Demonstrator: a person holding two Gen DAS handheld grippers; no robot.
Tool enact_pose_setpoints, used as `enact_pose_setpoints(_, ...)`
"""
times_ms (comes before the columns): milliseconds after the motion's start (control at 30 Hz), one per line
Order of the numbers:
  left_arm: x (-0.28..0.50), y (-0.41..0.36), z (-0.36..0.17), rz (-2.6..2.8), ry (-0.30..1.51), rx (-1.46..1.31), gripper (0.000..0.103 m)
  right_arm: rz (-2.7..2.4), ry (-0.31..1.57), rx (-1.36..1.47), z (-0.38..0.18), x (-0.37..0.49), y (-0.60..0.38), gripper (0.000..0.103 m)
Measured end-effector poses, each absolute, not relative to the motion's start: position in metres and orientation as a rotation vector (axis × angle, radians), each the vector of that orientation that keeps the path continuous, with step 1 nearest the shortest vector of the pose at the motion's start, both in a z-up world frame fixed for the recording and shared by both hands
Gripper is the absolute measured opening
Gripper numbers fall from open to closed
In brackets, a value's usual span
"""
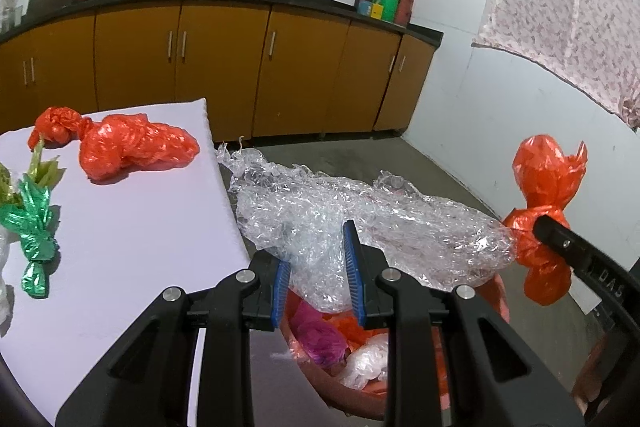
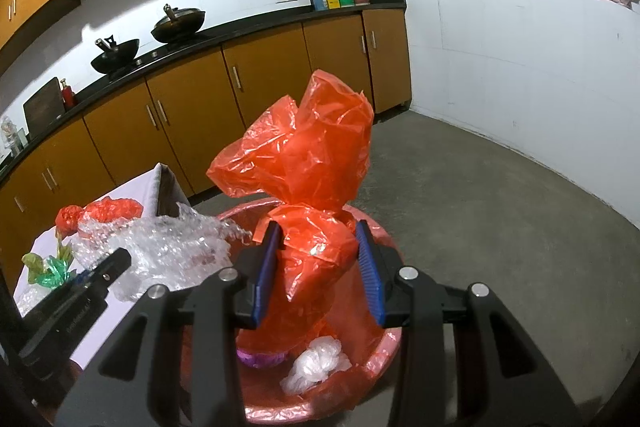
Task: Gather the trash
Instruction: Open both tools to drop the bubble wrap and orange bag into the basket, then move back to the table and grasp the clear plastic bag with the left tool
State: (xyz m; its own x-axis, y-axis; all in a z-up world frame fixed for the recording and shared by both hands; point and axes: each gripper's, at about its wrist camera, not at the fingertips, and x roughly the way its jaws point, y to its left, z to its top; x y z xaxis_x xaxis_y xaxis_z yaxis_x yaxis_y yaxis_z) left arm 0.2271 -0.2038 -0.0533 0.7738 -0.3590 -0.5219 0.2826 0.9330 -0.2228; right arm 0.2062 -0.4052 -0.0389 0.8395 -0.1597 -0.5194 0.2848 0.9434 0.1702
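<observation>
Holding trash over the bin is the step right now. The left tool (image 1: pixel 320 275) has its two blue pads squeezed onto a big crinkly sheet of clear plastic wrap (image 1: pixel 360 223), and the wrap hangs just above the red plastic tub (image 2: pixel 384 359) that sits on the floor. The right tool (image 2: pixel 318 273) pinches a knotted red plastic bag (image 2: pixel 308 187) in the middle, with the pads pressing its sides. That bag is up in the air over the same tub. Inside the tub lie a white bag ball (image 2: pixel 316 363), a purple bit and more red plastic.

Next, I think both tools need to come lower and open their pads so the wrap and the bag fall in. The wrap is wide, so it may hang over the rim.

More trash waits on the white surface (image 1: pixel 132 227): another red bag (image 1: pixel 132 143) and a green twisted wrapper (image 1: pixel 34 231).
</observation>
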Motion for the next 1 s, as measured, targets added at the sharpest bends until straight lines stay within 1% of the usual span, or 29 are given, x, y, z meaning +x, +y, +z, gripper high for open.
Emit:
enact_pose_setpoints(233,0.232,-0.216,-0.057,-0.387,0.609,-0.099,0.026,-0.234,0.516,0.246,-0.040,0.211,-0.405,0.038)
enact_pose_setpoints(300,0.235,-0.218,-0.058,-0.397,0.616,-0.093,0.026,-0.222,0.516,0.262,-0.040,0.212,-0.407,0.041)
enact_pose_setpoints(367,0.238,-0.219,-0.060,-0.407,0.629,-0.091,0.033,-0.206,0.515,0.275,-0.042,0.215,-0.407,0.042)
enact_pose_setpoints(400,0.239,-0.219,-0.061,-0.411,0.635,-0.091,0.035,-0.204,0.515,0.274,-0.043,0.215,-0.408,0.045)
enact_pose_setpoints(467,0.241,-0.221,-0.062,-0.416,0.643,-0.087,0.043,-0.198,0.519,0.272,-0.044,0.218,-0.407,0.049)
enact_pose_setpoints(533,0.240,-0.222,-0.062,-0.417,0.640,-0.081,0.049,-0.193,0.517,0.277,-0.044,0.218,-0.407,0.055)
enact_pose_setpoints(567,0.239,-0.221,-0.061,-0.414,0.639,-0.079,0.050,-0.195,0.515,0.279,-0.043,0.217,-0.408,0.059)
enact_pose_setpoints(633,0.237,-0.218,-0.059,-0.413,0.638,-0.081,0.050,-0.202,0.509,0.285,-0.042,0.214,-0.408,0.062)
enact_pose_setpoints(700,0.234,-0.213,-0.056,-0.402,0.627,-0.079,0.053,-0.210,0.503,0.285,-0.041,0.210,-0.409,0.066)
enact_pose_setpoints(800,0.227,-0.202,-0.051,-0.379,0.600,-0.068,0.060,-0.213,0.502,0.271,-0.038,0.205,-0.405,0.071)
enact_pose_setpoints(867,0.221,-0.192,-0.047,-0.357,0.582,-0.063,0.065,-0.208,0.499,0.263,-0.037,0.200,-0.401,0.074)
enact_pose_setpoints(1000,0.206,-0.168,-0.040,-0.287,0.545,-0.048,0.071,-0.186,0.498,0.257,-0.035,0.192,-0.386,0.074)
